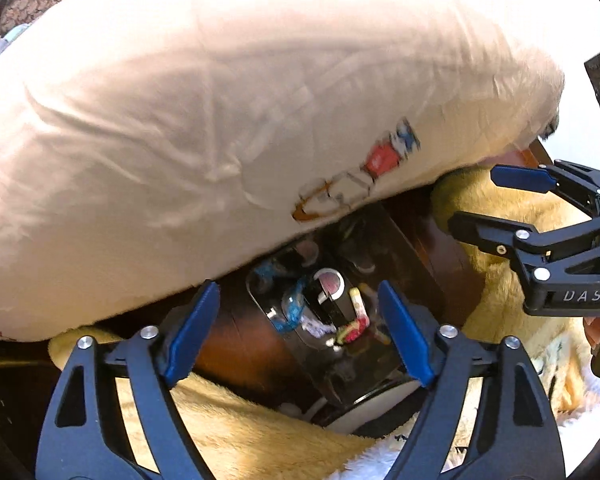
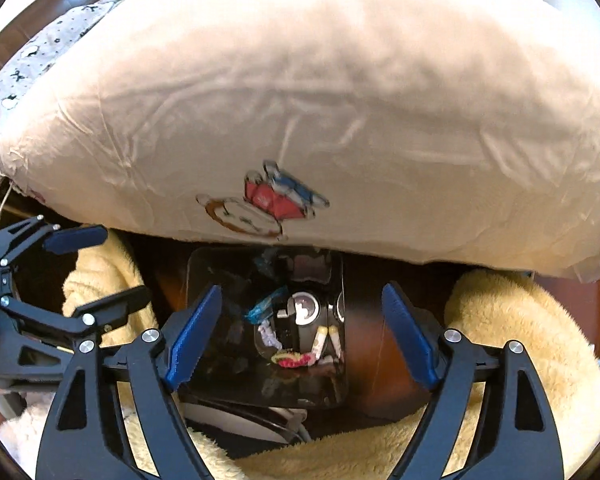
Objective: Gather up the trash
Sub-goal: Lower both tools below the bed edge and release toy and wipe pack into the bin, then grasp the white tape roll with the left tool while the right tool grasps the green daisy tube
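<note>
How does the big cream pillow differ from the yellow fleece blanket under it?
The pillow is smooth, cream and printed with a cartoon; the blanket is fluffy, plain yellow. The pillow lies puffed on top; the blanket is bunched below around the dark tray. Both are soft bedding.

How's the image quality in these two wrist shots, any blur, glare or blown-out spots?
Left wrist view: the big cream pillow is overexposed at top, and its cartoon print is motion-smeared. Right wrist view: the print is sharper, the dark glossy tray shows reflections, and fisheye bending curves the edges.
</note>
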